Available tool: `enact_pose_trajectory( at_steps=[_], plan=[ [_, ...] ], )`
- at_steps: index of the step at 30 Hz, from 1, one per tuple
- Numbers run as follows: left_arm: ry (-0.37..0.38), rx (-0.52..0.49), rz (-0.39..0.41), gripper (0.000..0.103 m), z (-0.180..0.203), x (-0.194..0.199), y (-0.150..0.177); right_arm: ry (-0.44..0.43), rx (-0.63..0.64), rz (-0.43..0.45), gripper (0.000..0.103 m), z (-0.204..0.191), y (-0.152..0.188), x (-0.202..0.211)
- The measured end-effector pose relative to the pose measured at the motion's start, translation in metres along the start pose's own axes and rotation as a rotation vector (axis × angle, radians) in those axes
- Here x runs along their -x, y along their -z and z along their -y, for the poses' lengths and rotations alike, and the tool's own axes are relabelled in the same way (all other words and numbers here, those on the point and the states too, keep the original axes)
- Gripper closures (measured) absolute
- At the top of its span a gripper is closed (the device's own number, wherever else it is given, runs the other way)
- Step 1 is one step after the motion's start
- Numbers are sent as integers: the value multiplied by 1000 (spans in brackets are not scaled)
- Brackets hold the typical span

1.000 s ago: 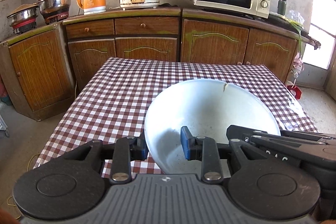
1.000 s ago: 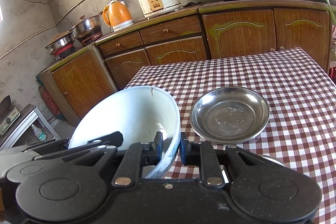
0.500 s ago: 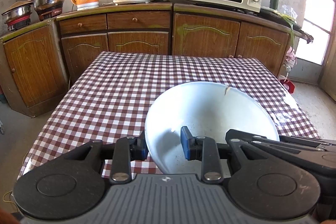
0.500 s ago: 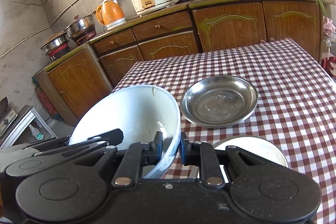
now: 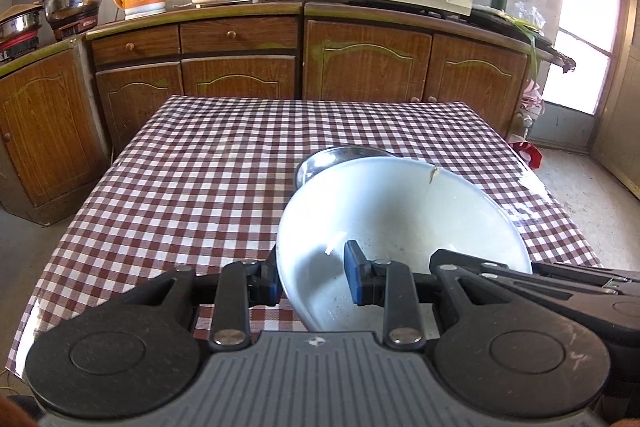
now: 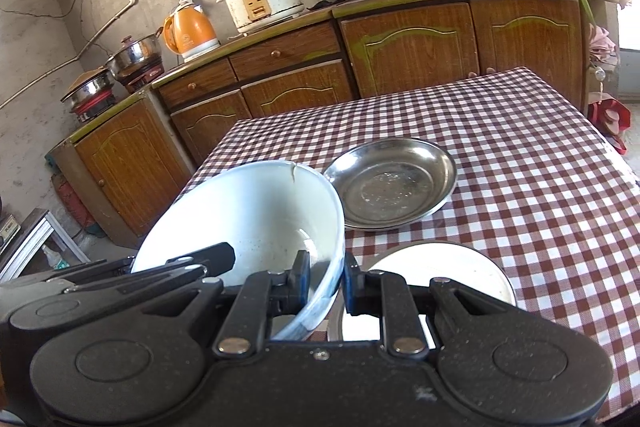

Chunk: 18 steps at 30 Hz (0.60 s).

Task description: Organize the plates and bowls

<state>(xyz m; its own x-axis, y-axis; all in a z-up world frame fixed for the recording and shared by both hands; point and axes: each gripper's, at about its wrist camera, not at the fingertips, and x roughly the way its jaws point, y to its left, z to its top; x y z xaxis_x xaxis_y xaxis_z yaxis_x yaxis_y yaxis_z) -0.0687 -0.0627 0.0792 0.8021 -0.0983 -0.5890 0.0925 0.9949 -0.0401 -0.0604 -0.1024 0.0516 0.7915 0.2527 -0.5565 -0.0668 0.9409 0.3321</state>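
We hold the large white cracked bowl point(image 6: 248, 219) clamped in both claws, left claw point(image 5: 312, 277) and right claw point(image 6: 325, 283), above the checked worktop point(image 6: 520, 163), not yet nested with the round steel dish point(image 6: 390, 183) or the white plate point(image 6: 440, 267).

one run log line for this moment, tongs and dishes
left tongs: shut on white bowl rim | right tongs: shut on same rim | bowl: tilted, over table | steel dish: on table | white plate: on table

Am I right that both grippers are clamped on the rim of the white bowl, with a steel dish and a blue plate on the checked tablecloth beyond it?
Not quite: the plate is white, not blue, as the right wrist view shows. Otherwise yes: the left gripper and right gripper clamp the white bowl's rim, and the steel dish sits on the checked tablecloth.
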Motion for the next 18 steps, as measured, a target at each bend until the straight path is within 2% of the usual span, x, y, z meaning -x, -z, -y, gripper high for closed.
enact_pose_trajectory(
  at_steps=[18],
  plan=[
    [50,-32,-19,73,20,-5,10,53,-42,-3,81,20,10,14]
  ],
)
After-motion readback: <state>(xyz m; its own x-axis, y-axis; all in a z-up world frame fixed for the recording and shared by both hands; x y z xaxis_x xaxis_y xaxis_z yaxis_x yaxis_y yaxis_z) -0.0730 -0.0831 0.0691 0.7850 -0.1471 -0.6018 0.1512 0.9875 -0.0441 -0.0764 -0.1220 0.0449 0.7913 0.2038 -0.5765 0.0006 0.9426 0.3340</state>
